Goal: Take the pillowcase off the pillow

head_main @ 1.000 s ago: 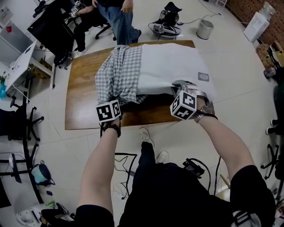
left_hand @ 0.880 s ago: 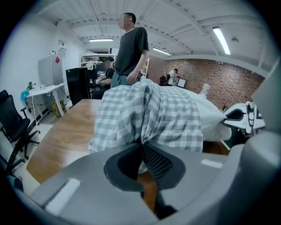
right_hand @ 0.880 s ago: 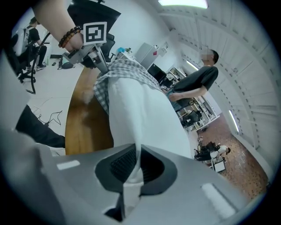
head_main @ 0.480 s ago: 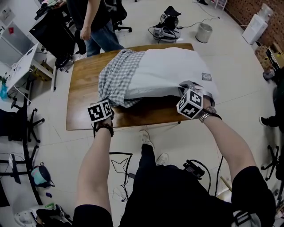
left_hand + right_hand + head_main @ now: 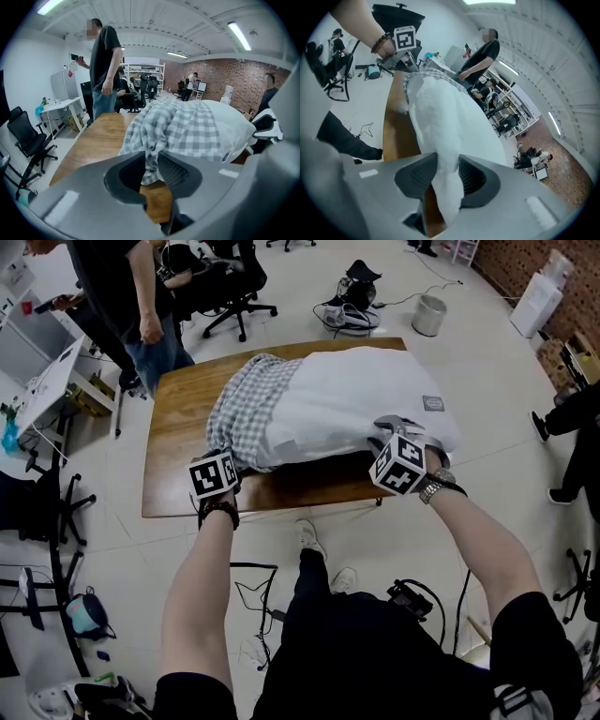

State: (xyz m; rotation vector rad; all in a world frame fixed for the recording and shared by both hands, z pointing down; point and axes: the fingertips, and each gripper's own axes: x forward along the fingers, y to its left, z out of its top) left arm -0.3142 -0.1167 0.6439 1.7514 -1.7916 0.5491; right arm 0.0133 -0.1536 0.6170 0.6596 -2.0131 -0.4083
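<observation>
One wooden table (image 5: 178,442) takes up the middle of a tiled office floor. A standing person (image 5: 122,306) is at its far left corner and a black chair (image 5: 230,282) stands beyond it. A white pillow (image 5: 356,399) lies along the table and covers most of its right half, its near right corner sticking out past the table edge. The checked pillowcase (image 5: 248,413) is bunched round the pillow's left end only, so the rest of the pillow is bare. One corner of the pillowcase trails down toward the near table edge.

The left gripper (image 5: 151,164) is at that trailing corner. Its jaws have just been opening and now stand a little apart, and the checked cloth hangs slack in the gap between them, over the wood. The right gripper (image 5: 447,176) is at the pillow's near right corner. Its jaws have just been opening too, but the white corner fills the gap and touches both pads, squeezed narrower there than above.

A round bin (image 5: 430,315) sits on the floor past the far right corner. A small dark label (image 5: 431,403) shows on the pillow near the right gripper.
</observation>
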